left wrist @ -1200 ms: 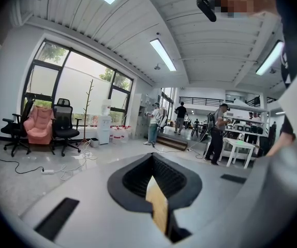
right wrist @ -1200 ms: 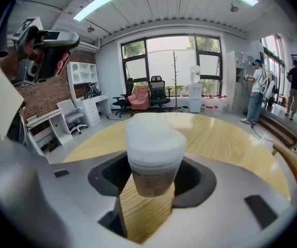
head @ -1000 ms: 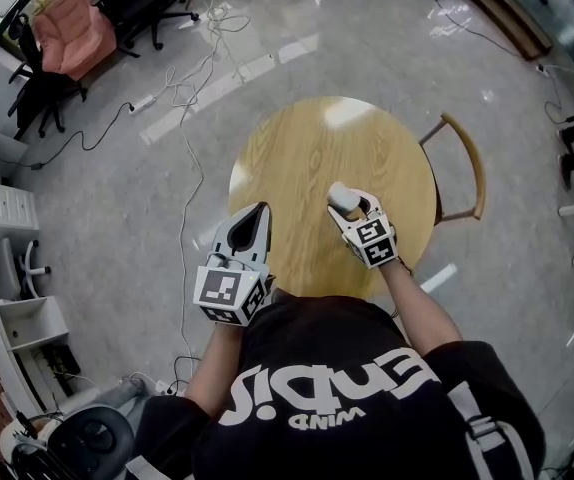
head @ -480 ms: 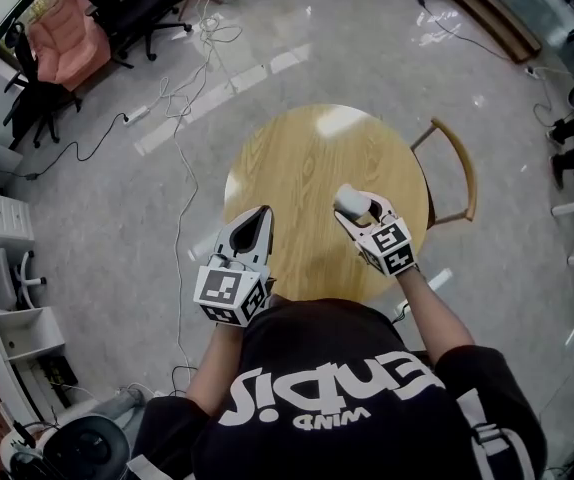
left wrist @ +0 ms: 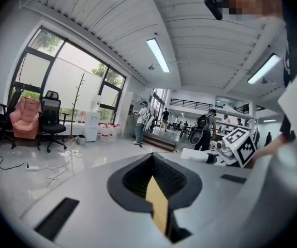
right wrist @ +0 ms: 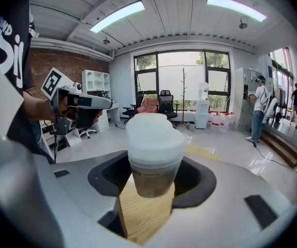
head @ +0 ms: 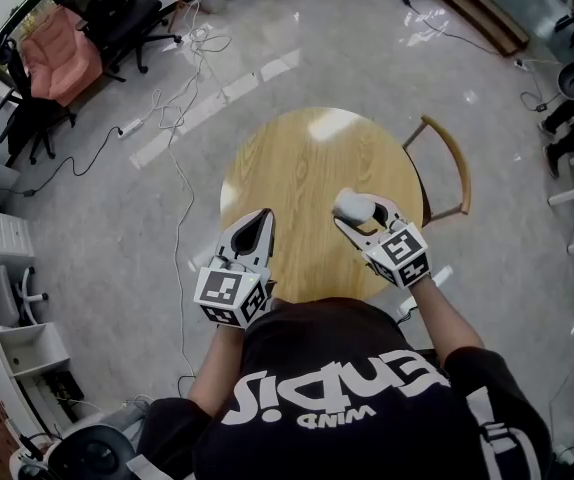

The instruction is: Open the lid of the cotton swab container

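Both of my grippers are over the near edge of the round wooden table, and the change is on my right side. Over the last second I have raised the cotton swab container off the tabletop. It now hangs in the air in front of me, with bare wood showing beneath it.

My right gripper has its jaws standing wide, one on each side of the container's translucent lower body and clamped against it. The container sits upright in that grip. Its white lid is still seated on top, so none of the opening has been done yet.

My left gripper has not shifted. Its jaws are pressed fully together with nothing between them, and only a strip of table shows past them. It hovers to the left of the container and well apart from it.

I judge the lift was meant to bring the lid within reach of that free gripper. The left jaws would have to part before they could take hold of the lid, while my right keeps the body steady.
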